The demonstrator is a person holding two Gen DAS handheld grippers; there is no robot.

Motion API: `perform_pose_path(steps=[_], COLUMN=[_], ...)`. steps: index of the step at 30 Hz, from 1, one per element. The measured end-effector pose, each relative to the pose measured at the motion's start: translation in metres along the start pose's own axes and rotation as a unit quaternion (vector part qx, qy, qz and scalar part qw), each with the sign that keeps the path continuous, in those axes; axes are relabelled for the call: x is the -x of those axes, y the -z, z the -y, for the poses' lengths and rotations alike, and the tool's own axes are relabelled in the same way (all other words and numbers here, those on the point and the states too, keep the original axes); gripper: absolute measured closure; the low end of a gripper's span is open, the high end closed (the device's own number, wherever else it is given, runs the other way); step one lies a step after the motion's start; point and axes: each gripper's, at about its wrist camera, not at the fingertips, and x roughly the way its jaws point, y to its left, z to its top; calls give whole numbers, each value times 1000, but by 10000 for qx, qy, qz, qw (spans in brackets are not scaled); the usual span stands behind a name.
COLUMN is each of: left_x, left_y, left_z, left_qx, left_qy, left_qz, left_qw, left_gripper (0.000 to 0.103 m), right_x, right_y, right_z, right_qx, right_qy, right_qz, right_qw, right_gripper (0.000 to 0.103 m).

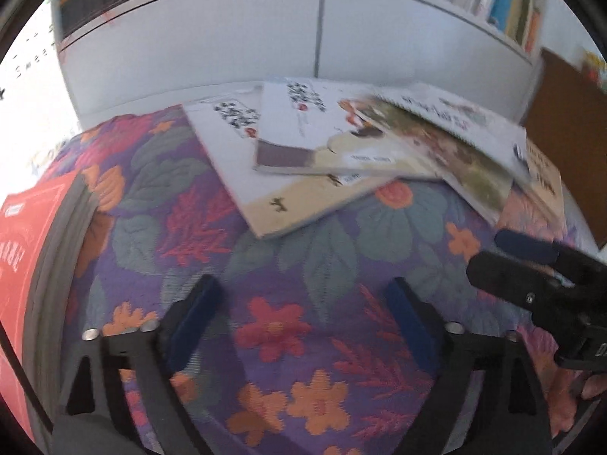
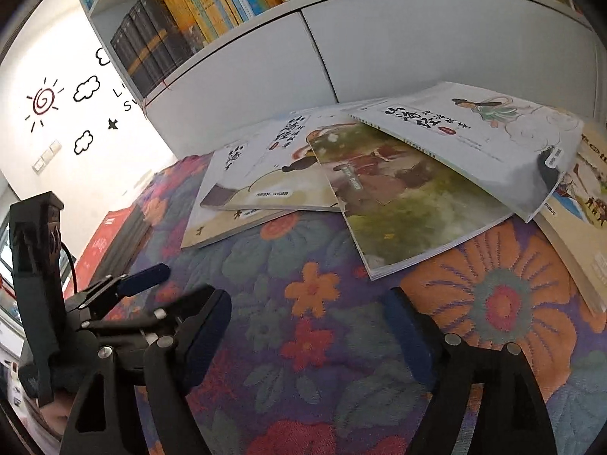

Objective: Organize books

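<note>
White bookcase (image 2: 379, 38) full of upright books (image 2: 197, 11); loose books (image 2: 398, 204) outside; left claw (image 1: 303, 303), right claw (image 2: 307, 314) wide, empty.

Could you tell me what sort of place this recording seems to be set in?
Probably a reading corner or a child's room at home. A white bookcase packed with shelved books stands behind a floral quilted cloth strewn with picture books, and sun and cloud wall stickers decorate the wall.

Setting: home reading room or child's room. Indicators: white bookcase (image 2: 379, 38) packed with upright books (image 2: 212, 7), hand-drawn sun and cloud wall stickers (image 2: 68, 94), purple floral quilted cover (image 2: 303, 303).
</note>
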Motion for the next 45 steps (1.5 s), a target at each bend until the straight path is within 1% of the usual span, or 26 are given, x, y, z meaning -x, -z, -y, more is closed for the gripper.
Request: perform_pose_path(steps=[4, 12, 18, 45], left_x=[1, -4, -5, -5], left_y=[1, 0, -1, 0], left_z=[-3, 1, 2, 3], left_qx=[48, -64, -78, -84], left_qy=[104, 103, 81, 64], left_qz=[6, -60, -68, -77], left_qw=[9999, 9999, 9999, 9999], left_gripper=[7, 1, 1, 1], right_x=[2, 2, 2, 3], right_y=[1, 1, 1, 1], right_z=[3, 3, 1, 1], right_qx=[-64, -98, -44, -49], right_qy=[-91, -142, -140, -132], right_qz=[22, 35, 13, 14], right_qw=[9999, 9998, 9999, 9999], right_gripper=[20, 19, 16, 15])
